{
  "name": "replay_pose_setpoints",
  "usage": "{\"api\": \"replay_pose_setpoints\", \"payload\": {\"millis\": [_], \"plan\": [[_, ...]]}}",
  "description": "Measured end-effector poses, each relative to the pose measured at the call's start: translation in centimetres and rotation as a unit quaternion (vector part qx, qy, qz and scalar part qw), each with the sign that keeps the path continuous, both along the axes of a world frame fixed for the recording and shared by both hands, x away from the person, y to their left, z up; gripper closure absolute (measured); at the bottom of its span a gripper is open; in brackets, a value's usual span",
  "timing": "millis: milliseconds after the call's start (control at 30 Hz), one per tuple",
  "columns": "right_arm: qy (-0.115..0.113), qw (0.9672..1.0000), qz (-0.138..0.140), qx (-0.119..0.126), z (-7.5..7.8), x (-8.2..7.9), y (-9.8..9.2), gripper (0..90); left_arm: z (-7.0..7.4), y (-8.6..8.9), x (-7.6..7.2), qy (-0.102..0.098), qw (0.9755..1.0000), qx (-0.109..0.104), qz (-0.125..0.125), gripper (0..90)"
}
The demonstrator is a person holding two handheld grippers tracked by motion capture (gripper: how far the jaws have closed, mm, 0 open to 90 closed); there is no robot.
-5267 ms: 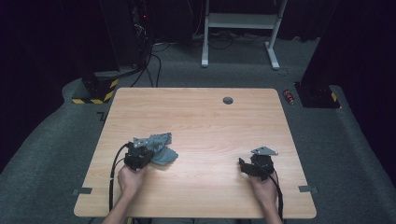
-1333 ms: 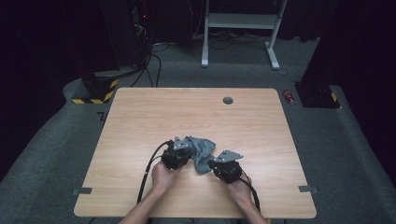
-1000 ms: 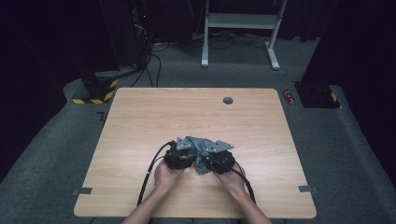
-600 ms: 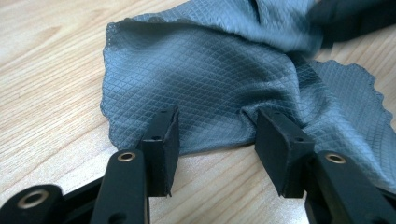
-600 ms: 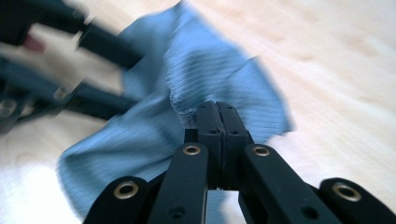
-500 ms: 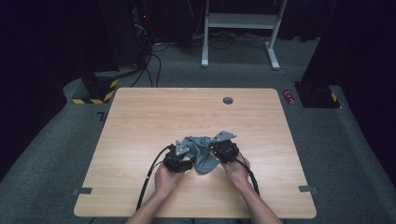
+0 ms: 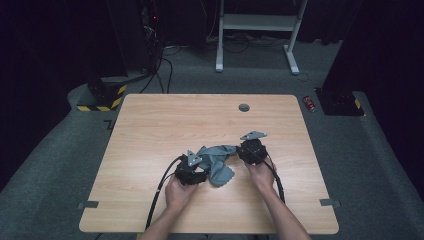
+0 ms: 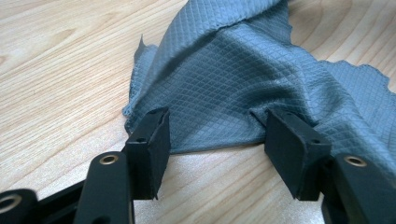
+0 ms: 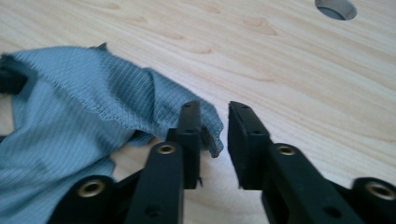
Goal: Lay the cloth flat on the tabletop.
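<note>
Wooden table amid dark, cable-strewn floor

No legible text, label or number anywhere

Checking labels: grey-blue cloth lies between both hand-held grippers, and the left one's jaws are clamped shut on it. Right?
Not quite. The left hand-held gripper has its jaws wide apart, not pressing the cloth; the left gripper view shows this. The cloth does lie between both hand-held grippers.
</note>
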State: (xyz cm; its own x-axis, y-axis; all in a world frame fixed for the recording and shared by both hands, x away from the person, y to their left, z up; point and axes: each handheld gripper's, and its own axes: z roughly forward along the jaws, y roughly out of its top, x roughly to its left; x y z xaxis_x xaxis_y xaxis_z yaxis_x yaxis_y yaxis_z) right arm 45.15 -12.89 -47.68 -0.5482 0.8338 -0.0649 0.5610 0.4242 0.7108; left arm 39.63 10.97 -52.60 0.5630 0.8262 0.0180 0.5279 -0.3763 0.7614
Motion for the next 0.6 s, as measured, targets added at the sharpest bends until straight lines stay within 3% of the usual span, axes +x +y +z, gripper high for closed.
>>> {"api": "replay_pose_setpoints", "payload": {"millis": [100,367,500,600], "plan": [[0.008,1.0,-0.003,0.003,-0.1,-0.8,0.0,65.3,0.0,0.0,0.0,0.0,1.0,0.001,0.001,39.2],[0.014,0.9998,-0.016,0.003,-0.5,-1.8,-0.5,61.4,0.0,0.0,-0.1,0.0,1.0,0.002,0.006,38.9],[0.013,0.9998,-0.005,0.01,-0.1,-2.2,-0.7,60.7,0.0,0.1,-0.1,0.002,1.0,-0.001,0.006,39.1],[0.013,0.999,0.02,0.037,0.1,-3.1,-0.5,61.1,0.0,0.1,-0.1,0.001,1.0,-0.002,0.007,39.3]]}}
